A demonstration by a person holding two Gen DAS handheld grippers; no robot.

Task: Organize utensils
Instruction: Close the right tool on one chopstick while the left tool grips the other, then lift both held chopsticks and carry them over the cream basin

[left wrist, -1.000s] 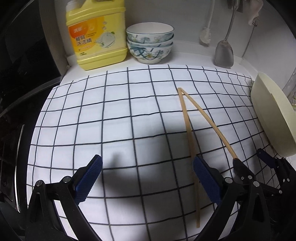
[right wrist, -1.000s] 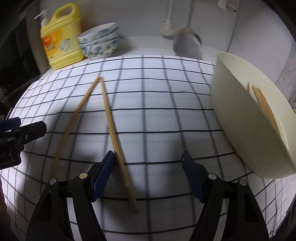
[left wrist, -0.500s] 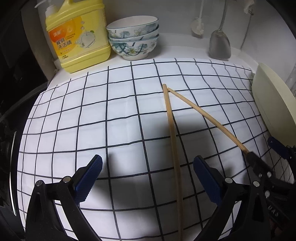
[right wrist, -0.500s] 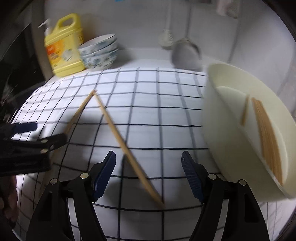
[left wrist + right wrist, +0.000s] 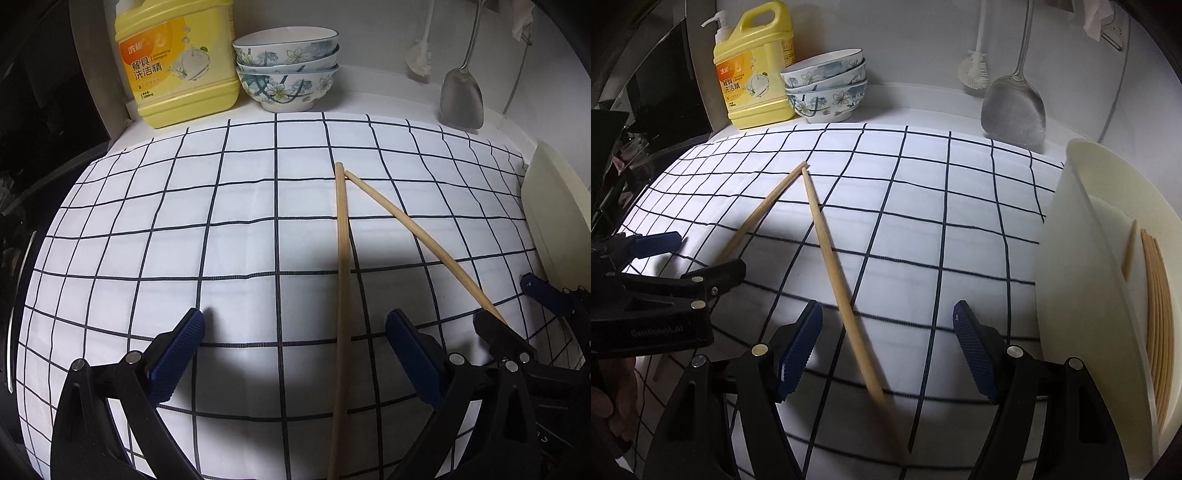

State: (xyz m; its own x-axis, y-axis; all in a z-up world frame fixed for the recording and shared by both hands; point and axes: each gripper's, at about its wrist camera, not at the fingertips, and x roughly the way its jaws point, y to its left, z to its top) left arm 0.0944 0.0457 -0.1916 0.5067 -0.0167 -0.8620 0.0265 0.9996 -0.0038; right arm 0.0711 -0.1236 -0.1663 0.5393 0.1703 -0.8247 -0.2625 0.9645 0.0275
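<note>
Two wooden chopsticks lie in a V on the checked cloth (image 5: 147,221), far tips touching. One chopstick (image 5: 342,258) runs between the fingers of my left gripper (image 5: 295,321), which is open and grips nothing. The other chopstick (image 5: 417,229) slants right to the right gripper's lower finger. In the right wrist view that chopstick (image 5: 831,251) lies between the fingers of my right gripper (image 5: 886,314), also open. The first chopstick (image 5: 757,218) passes under the left gripper (image 5: 683,273). A cream bin (image 5: 1071,258) at the right holds several chopsticks (image 5: 1156,314).
Against the back wall stand a yellow detergent bottle (image 5: 177,62) and three stacked flowered bowls (image 5: 288,70). A metal spatula (image 5: 461,99) and a white brush (image 5: 419,55) hang there. The cream bin (image 5: 554,206) borders the cloth's right side. Dark appliance edge at left.
Both grippers have shifted so that each now has a chopstick between its open fingers. The chopsticks keep their V on the cloth.
</note>
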